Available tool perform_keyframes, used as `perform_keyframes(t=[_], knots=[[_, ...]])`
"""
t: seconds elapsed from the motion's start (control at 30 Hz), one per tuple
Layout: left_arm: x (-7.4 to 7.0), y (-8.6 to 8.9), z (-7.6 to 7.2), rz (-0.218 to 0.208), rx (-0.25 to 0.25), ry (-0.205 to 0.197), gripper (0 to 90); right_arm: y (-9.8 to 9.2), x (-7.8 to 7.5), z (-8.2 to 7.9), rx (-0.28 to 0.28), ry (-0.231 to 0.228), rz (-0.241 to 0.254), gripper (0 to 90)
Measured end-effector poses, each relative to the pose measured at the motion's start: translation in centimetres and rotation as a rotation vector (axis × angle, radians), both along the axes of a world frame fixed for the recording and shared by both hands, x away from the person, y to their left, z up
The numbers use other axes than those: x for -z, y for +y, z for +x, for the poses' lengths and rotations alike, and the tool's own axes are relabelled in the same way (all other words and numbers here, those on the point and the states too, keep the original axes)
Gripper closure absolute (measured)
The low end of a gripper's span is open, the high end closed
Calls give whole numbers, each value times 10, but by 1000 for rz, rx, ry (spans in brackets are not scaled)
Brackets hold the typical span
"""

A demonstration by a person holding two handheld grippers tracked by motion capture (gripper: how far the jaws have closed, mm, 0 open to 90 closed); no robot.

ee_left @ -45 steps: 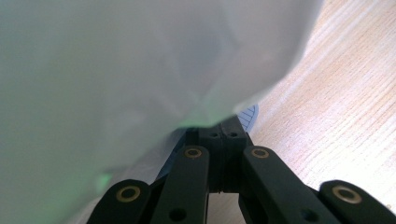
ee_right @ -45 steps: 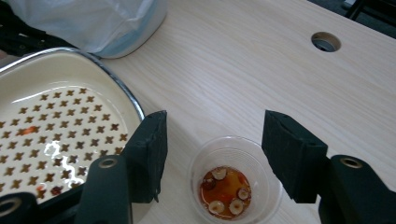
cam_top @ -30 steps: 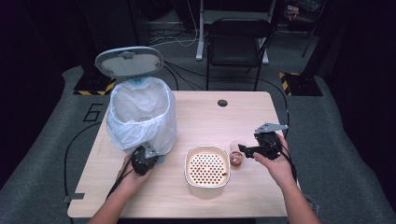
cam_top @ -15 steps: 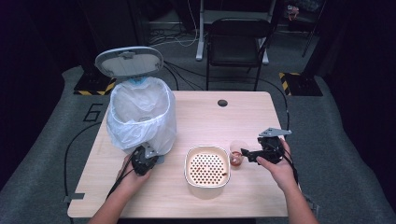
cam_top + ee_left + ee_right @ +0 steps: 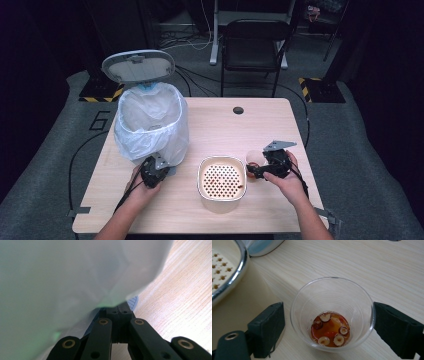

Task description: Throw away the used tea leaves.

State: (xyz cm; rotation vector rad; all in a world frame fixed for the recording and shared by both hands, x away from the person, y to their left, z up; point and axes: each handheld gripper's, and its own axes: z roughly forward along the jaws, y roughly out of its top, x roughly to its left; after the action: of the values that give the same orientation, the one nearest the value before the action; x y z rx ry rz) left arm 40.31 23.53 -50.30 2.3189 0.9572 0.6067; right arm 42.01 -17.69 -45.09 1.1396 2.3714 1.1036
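A clear plastic cup [image 5: 332, 297] stands on the wooden table [image 5: 225, 130], right of a cream container with a perforated insert [image 5: 221, 177]. It holds a little amber liquid with red and brown fruit pieces [image 5: 329, 328]. My right gripper [image 5: 328, 322] straddles the cup [image 5: 253, 159]; its jaws have just been closing, the right pad is at the rim and a slim gap is left at the other pad. My left gripper [image 5: 119, 311] is shut, its tips tucked under the white bag at the foot of the bin [image 5: 150, 125].
The bin's lid [image 5: 138, 65] stands raised at the table's back left. A dark cable hole [image 5: 238, 110] sits near the far edge, and a black chair [image 5: 255, 45] stands beyond the table. The container's metal rim [image 5: 234, 272] lies close to the cup's left.
My right gripper has come down and leftward, and its jaws now stand on either side of the cup. The left hand and the bin have stayed put.
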Motion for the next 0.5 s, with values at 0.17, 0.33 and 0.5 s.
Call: perform_keyframes(t=[0.17, 0.33, 0.5], knots=[[0, 0, 0, -2, 0, 0, 900, 4, 10, 3, -7, -6, -10, 138], [0, 0, 0, -6, 1, 1, 900, 7, 18, 4, 1, -9, -19, 143], [0, 0, 0, -6, 1, 2, 900, 9, 23, 7, 13, -7, -26, 150]])
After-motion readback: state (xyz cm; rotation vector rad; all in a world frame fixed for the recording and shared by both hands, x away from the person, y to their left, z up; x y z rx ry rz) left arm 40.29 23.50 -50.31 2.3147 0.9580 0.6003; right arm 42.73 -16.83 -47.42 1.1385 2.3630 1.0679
